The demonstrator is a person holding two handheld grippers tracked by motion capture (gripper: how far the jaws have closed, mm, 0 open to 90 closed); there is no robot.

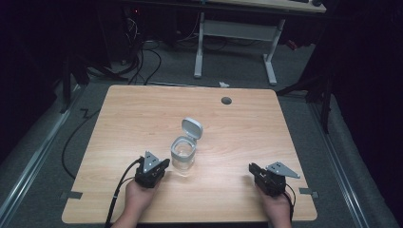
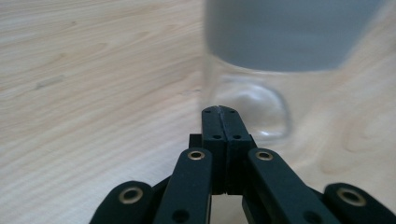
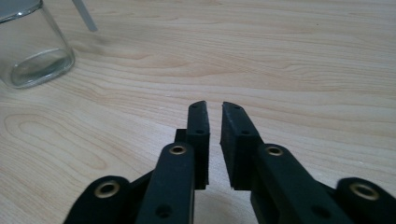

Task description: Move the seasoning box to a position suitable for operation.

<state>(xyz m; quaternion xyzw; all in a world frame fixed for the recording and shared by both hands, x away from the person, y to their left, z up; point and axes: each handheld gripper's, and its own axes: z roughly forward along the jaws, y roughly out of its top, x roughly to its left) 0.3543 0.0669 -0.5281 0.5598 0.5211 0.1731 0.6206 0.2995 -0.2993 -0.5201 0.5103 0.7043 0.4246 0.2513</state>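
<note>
Wooden surface (image 1: pixel 142 114): open-lidded glass jar (image 1: pixel 183 154) at centre. Left tool (image 1: pixel 164 164) jaws together, beside jar. Right tool (image 1: pixel 252 167) jaws slightly apart, empty.

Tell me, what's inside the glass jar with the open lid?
The glass jar looks empty: the wooden table shows through its clear walls and bottom. Its grey lid stands flipped open behind it.
</note>
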